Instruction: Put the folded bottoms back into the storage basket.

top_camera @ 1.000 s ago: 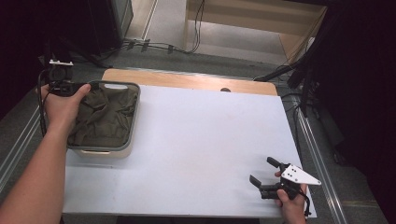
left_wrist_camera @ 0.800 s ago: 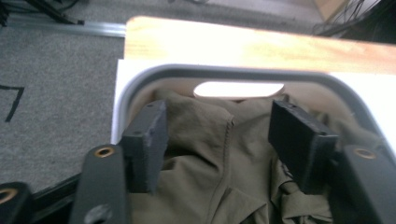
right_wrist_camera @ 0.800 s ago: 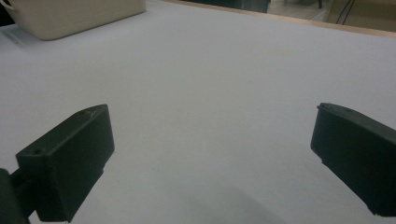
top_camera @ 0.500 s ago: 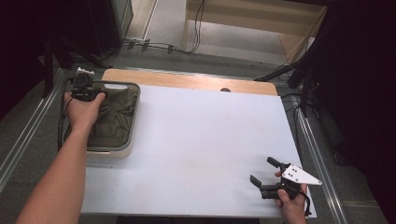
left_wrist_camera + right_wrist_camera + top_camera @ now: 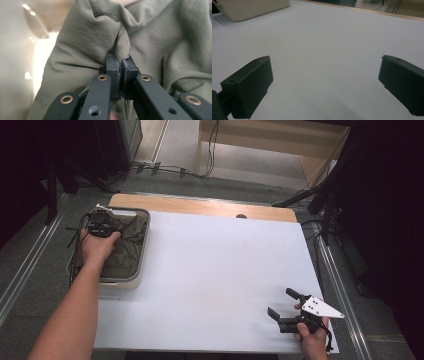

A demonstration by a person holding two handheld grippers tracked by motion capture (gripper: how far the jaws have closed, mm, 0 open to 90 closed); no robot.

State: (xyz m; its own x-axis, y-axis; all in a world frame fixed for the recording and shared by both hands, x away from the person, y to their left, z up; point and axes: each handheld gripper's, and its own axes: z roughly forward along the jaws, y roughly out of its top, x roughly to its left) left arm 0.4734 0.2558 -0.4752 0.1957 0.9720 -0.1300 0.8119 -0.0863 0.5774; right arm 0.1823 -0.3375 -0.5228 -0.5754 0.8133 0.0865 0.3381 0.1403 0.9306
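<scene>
A: Looking down on a white table (image 5: 215, 270). Sitting at its far left corner, a cream tub (image 5: 141, 254), holding a crumpled olive-green cloth (image 5: 127, 247).

B: And reaching into it?

A: Yes. Reaching into the tub from the bottom left, the left gripper (image 5: 121, 65), pinching a raised fold of the cloth. Jaws just been closing, now pressing together with the fabric ridge caught between the pads. Seen close in the left gripper view, puckering and creasing around the grip.

B: Handling how, judging by that?

A: Probably behaving as thin, soft and light: draping, bunching, offering no stiffness. Likely sliding out of a shallow pinch, so gripping deep on a doubled fold looking safer than catching a single edge. Possibly dragging along the tub's rim while lifting.

B: And the other side?

A: Resting low at the near right corner of the table, the right gripper (image 5: 283, 307), well apart from the tub. Jaws standing wide, holding nothing, bare white tabletop lying between them in the right gripper view.
</scene>
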